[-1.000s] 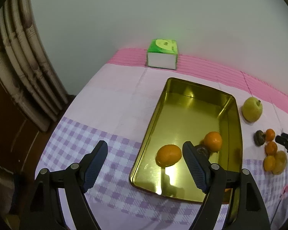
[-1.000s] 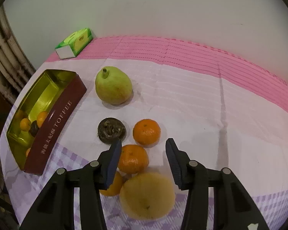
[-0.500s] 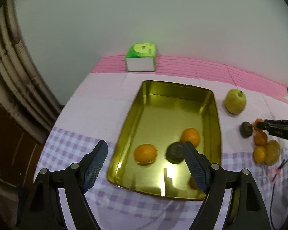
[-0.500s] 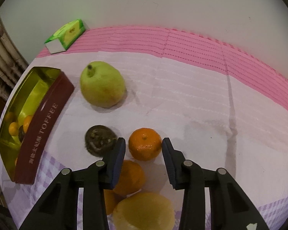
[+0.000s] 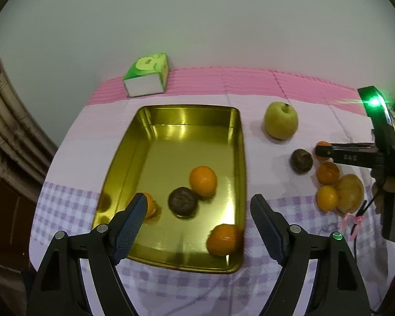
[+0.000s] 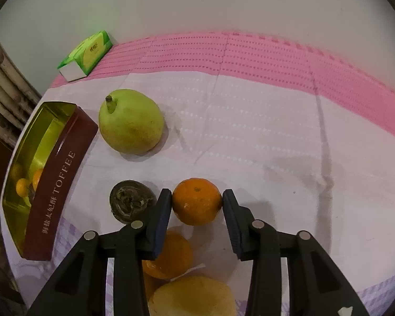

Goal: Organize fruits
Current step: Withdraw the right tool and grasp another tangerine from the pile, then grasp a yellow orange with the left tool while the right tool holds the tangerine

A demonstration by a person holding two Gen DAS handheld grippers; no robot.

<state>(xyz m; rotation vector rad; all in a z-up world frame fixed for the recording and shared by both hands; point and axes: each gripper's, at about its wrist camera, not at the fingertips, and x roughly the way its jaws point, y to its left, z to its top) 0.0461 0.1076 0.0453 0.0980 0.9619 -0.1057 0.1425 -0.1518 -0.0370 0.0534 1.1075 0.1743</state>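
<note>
Right hand-held gripper (image 6: 196, 205): pads closed on a mandarin (image 6: 196, 201) at lower centre of the right wrist view; both pads touch its sides, the fruit sitting at the very tips. The mandarin rests on the surface (image 6: 250, 137), not yet lifted.

Left hand-held gripper (image 5: 197, 223): jaws wide apart, holding nothing, hovering over the near end of the gold tin (image 5: 239, 142), which carries three mandarins and one dark round fruit (image 5: 183, 202).

Still outside the tin: pear (image 6: 130, 122) upper left of the gripped mandarin, a dark wrinkled fruit (image 6: 129, 205) just beside the left pad, another mandarin (image 6: 171, 255) and a yellow fruit (image 6: 194, 297) under the gripper body.

Risks, as judged:
- Tip-only hold on a round, smooth skin; the mandarin could squirt forward or roll out on lifting.
- Squeezing harder could bruise or split it.
- The left pad sits close to the dark fruit; a sideways lift may nudge it.
- The tin's wall (image 6: 55, 200) is raised; a low carry could clip it and knock the fruit loose.
- Fruit dropped into the tin may roll and strike those inside.
</note>
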